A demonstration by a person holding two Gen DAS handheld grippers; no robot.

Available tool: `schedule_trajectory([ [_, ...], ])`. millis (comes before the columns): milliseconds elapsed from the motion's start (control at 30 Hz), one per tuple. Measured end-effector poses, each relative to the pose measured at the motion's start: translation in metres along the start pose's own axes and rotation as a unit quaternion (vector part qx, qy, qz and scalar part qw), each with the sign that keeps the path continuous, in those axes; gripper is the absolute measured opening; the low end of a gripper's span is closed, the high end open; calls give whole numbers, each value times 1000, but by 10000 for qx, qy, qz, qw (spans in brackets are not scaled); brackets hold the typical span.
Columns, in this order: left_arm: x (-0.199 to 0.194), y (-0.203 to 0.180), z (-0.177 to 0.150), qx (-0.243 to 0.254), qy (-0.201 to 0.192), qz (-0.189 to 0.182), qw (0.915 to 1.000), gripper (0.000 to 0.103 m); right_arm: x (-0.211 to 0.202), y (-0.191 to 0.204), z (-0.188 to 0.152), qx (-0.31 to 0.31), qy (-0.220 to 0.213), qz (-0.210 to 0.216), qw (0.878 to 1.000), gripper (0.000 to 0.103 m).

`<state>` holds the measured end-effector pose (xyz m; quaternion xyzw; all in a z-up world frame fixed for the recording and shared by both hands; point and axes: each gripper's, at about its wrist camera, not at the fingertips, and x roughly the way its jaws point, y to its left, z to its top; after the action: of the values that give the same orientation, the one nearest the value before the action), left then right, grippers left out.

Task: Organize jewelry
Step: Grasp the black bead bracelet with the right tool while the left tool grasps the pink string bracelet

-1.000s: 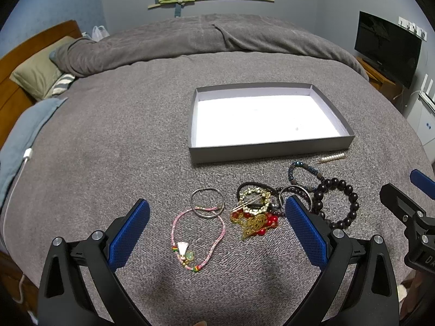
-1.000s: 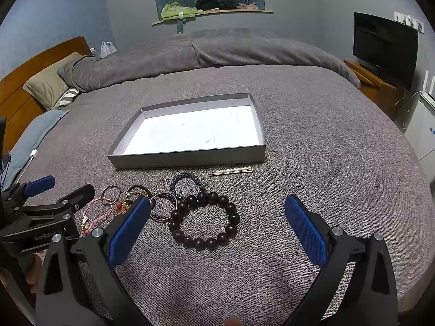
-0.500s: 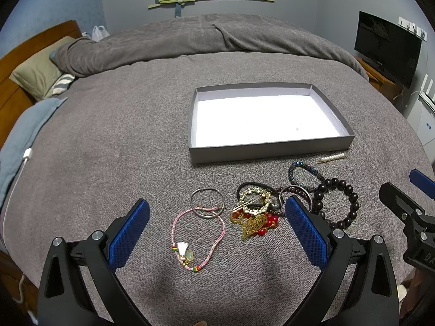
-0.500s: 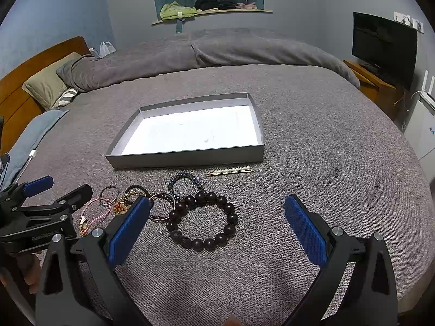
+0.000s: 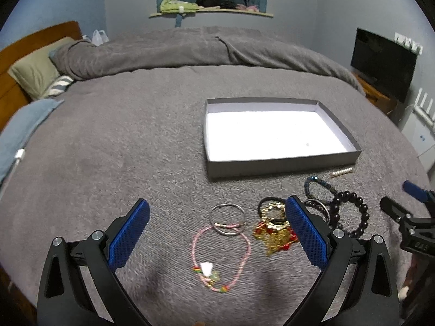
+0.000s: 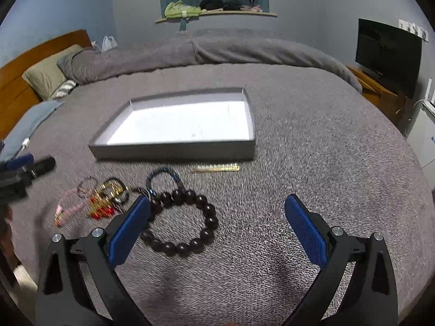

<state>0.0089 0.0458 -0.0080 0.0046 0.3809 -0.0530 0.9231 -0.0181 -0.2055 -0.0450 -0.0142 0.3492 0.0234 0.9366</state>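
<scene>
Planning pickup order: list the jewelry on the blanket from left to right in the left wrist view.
Pink cord bracelet → gold-and-red tangled piece → dark wooden bead bracelet → slim gold pearl hair clip.

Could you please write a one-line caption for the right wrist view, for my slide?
Open right gripper hovers above a dark bead bracelet on the grey bedspread, near an empty grey tray.

Both wrist cameras looked forward, low over the bed's near edge, toward its far edge. The left view sat further left; both shared the tray and jewelry.
</scene>
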Motion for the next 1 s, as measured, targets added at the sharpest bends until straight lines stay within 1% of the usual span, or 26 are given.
schedule_trajectory([
  [67, 4, 15, -4, -74, -19, -287, 9996, 99, 4, 2, -3, -140, -23, 105, 9998, 98],
  [100, 5, 19, -6, -73, -13, -348, 9994, 99, 5, 4, -4, -204, -53, 142, 9997, 98],
  [167, 8, 28, -11, -21, 45, -305, 9995, 99, 6, 5, -6, -272, -93, 221, 9993, 98],
  [200, 11, 32, -14, 41, 84, -187, 9998, 99, 8, 5, -8, -277, -77, 266, 9992, 97],
  [233, 12, 36, -17, 82, 81, -143, 9998, 99, 10, 4, -10, -262, -46, 295, 9992, 94],
  [267, 12, 38, -21, 103, 87, -175, 9998, 99, 13, 2, -12, -225, 18, 307, 9993, 85],
  [300, 12, 40, -24, 104, 104, -234, 9996, 99, 17, -1, -14, -182, 100, 297, 9993, 80],
  [333, 11, 42, -27, 74, 113, -293, 9995, 99, 19, -3, -15, -148, 151, 300, 9993, 72],
  [367, 11, 45, -32, 38, 89, -435, 9990, 99, 21, -6, -16, -90, 219, 339, 9991, 67],
  [400, 10, 46, -35, 57, 68, -572, 9983, 99, 22, -7, -18, -62, 248, 370, 9990, 65],
  [433, 11, 45, -38, 86, 75, -627, 9980, 98, 23, -8, -21, -58, 283, 393, 9988, 60],
  [467, 13, 43, -42, 190, 132, -640, 9977, 97, 24, -8, -23, -83, 306, 400, 9987, 56],
  [533, 18, 39, -50, 382, 215, -580, 9974, 95, 24, -8, -26, -125, 331, 407, 9985, 51],
  [567, 21, 37, -54, 450, 266, -531, 9972, 94, 25, -7, -27, -141, 346, 419, 9984, 51],
  [633, 26, 36, -59, 464, 269, -553, 9970, 89, 26, -6, -29, -165, 368, 438, 9982, 50],
  [700, 31, 35, -60, 495, 361, -608, 9963, 76, 27, -3, -30, -190, 381, 456, 9981, 48],
  [733, 33, 34, -61, 534, 381, -606, 9960, 71, 27, -3, -30, -207, 395, 458, 9980, 45],
  [767, 35, 33, -61, 569, 401, -613, 9957, 66, 28, -2, -31, -221, 417, 461, 9978, 44],
  [800, 36, 33, -61, 580, 421, -622, 9955, 63, 29, -2, -32, -217, 438, 457, 9978, 43],
  [900, 41, 34, -63, 567, 504, -706, 9946, 58, 33, -4, -32, -157, 478, 459, 9977, 40],
  [1000, 48, 36, -66, 592, 612, -776, 9933, 57, 36, -6, -32, -88, 505, 510, 9974, 39],
])
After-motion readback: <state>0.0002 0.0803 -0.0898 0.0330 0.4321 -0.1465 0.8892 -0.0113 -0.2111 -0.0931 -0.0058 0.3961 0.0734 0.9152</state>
